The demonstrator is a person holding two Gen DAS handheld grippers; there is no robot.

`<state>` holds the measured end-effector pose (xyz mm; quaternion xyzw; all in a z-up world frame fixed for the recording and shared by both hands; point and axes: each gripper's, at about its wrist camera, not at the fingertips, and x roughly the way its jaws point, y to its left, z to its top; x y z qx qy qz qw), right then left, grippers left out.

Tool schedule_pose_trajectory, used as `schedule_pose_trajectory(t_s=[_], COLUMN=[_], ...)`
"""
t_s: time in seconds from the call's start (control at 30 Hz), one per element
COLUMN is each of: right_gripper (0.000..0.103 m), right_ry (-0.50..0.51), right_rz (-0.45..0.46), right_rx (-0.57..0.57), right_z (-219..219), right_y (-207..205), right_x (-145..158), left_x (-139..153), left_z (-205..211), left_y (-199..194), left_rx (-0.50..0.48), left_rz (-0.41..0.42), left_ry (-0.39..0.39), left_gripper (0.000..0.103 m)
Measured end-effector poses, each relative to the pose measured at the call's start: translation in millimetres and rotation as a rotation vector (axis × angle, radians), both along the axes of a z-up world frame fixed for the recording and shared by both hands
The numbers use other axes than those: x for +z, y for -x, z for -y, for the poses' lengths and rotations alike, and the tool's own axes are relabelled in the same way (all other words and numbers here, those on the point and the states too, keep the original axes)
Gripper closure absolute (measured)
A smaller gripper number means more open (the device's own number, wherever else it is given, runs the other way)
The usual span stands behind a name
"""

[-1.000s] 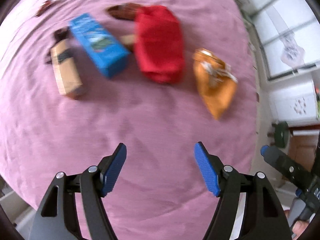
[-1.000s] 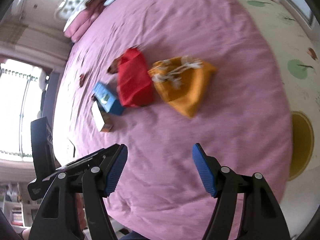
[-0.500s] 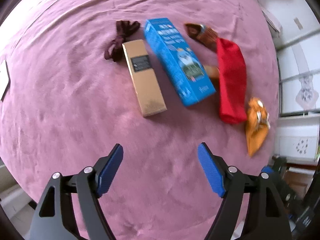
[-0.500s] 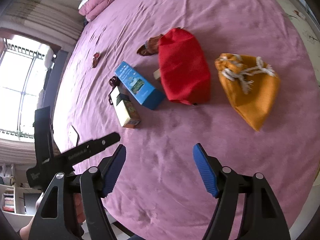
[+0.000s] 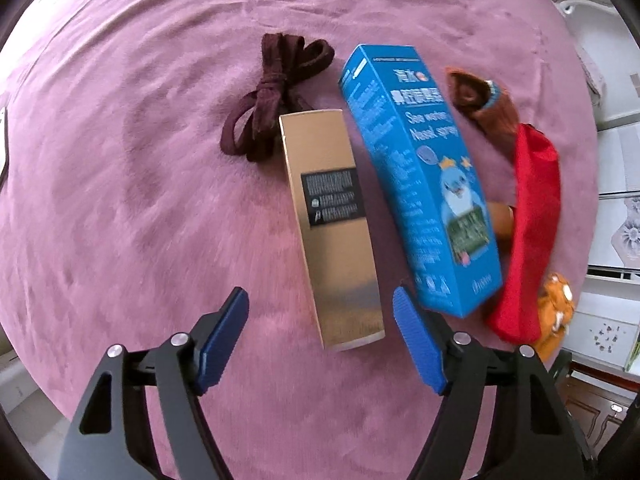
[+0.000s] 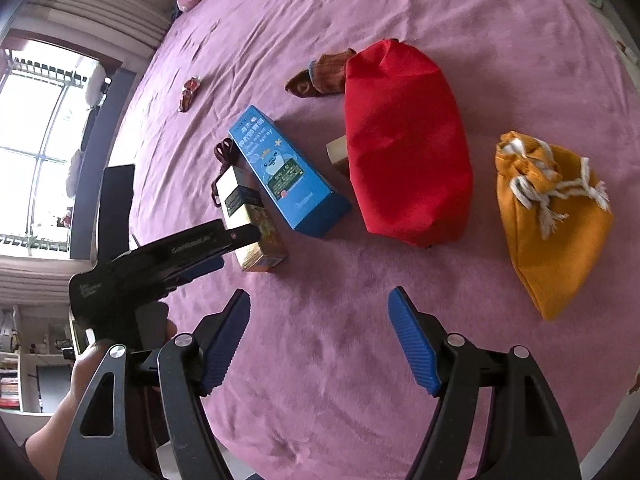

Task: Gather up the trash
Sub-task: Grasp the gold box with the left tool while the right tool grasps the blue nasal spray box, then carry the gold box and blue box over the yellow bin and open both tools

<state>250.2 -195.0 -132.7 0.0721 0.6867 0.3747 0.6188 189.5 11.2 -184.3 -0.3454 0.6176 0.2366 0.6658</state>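
On the bed (image 5: pixel 120 160): plush purple cover.
Left gripper (image 5: pixel 320 340): pointing straight down, jaws closing, empty, above gold carton (image 5: pixel 332 236).
Right gripper (image 6: pixel 320 340): tilted downward, wide apart, empty.
Blue carton (image 5: pixel 420 184): glossy, rectangular.

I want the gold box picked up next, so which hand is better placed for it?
Left, probably. The left tongs point down over the near end of the gold box, their jaws closing, not yet touching it. The right tongs hang over bare purple cover.

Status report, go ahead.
Left gripper closing, over gold box, no contact. Right gripper open, empty. Blue box crowds the gold one.
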Motion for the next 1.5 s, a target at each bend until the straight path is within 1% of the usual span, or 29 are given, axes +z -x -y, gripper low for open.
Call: schedule_pose_trajectory(t_s=[0.13, 0.23, 0.27, 0.3, 0.33, 0.37, 0.4, 0.47, 0.57, 0.67, 0.77, 0.8, 0.87, 1.0, 1.07, 1.13, 1.2, 1.23, 1.3, 1.33, 1.37, 1.5], right_gripper=[0.033, 0.033, 0.034, 0.033, 0.033, 0.034, 0.033, 0.033, 0.033, 0.034, 0.034, 0.034, 0.034, 0.034, 0.034, 0.034, 0.042, 0.052, 0.053, 0.053, 0.053, 0.053], right_ry=[0.012, 0.017, 0.018, 0.019, 0.018, 0.016, 0.012, 0.009, 0.012, 0.027, 0.049, 0.055, 0.064, 0.099, 0.115, 0.153, 0.186, 0.208, 0.217, 0.211, 0.204, 0.169], right_rz=[-0.002, 0.004, 0.007, 0.010, 0.011, 0.009, 0.006, 0.010, 0.030, 0.079, 0.137, 0.157, 0.181, 0.231, 0.244, 0.251, 0.235, 0.233, 0.223, 0.215, 0.205, 0.151], right_rx=[0.028, 0.051, 0.057, 0.067, 0.073, 0.081, 0.086, 0.105, 0.139, 0.163, 0.214, 0.235, 0.263, 0.321, 0.344, 0.368, 0.384, 0.386, 0.384, 0.375, 0.366, 0.320], right_z=[-13, -26, -30, -36, -40, -45, -50, -62, -82, -105, -129, -139, -152, -177, -187, -195, -199, -199, -195, -190, -185, -156], right_y=[-7, -14, -16, -19, -21, -23, -25, -29, -34, -40, -45, -46, -47, -46, -44, -41, -38, -36, -33, -32, -30, -19], right_x=[-6, -8, -9, -10, -11, -12, -13, -15, -17, -17, -18, -19, -22, -32, -37, -47, -58, -63, -67, -66, -64, -56], left_x=[-15, -27, -29, -30, -30, -30, -29, -24, -18, -13, -8, -7, -7, -5, -6, -8, -6, -5, -5, -5, -9, -8], left_z=[-9, -16, -17, -19, -19, -21, -23, -31, -39, -47, -54, -57, -67, -79, -83, -88, -79, -80, -76, -76, -72, -63], left_y=[-12, -17, -17, -17, -17, -17, -16, -10, 0, 10, 24, 29, 41, 55, 59, 64, 58, 58, 58, 60, 51, 57], left_rx=[0.007, 0.010, 0.011, 0.011, 0.008, 0.006, 0.010, 0.031, 0.025, 0.019, 0.036, 0.051, 0.075, 0.089, 0.095, 0.102, 0.108, 0.110, 0.112, 0.110, 0.107, 0.091], left_rz=[-0.041, -0.063, -0.064, -0.065, -0.064, -0.060, -0.049, -0.014, 0.027, 0.060, 0.109, 0.131, 0.147, 0.156, 0.155, 0.148, 0.146, 0.146, 0.145, 0.143, 0.139, 0.127], left_ry=[-0.013, -0.005, -0.004, -0.011, -0.016, -0.020, -0.014, -0.004, 0.035, 0.073, 0.138, 0.170, 0.202, 0.208, 0.212, 0.212, 0.214, 0.213, 0.215, 0.216, 0.215, 0.219], left_gripper=[0.032, 0.038, 0.042, 0.050, 0.055, 0.065, 0.067, 0.067, 0.067, 0.067, 0.067, 0.067, 0.067, 0.067, 0.067, 0.067, 0.067, 0.067, 0.067, 0.067, 0.067, 0.067])
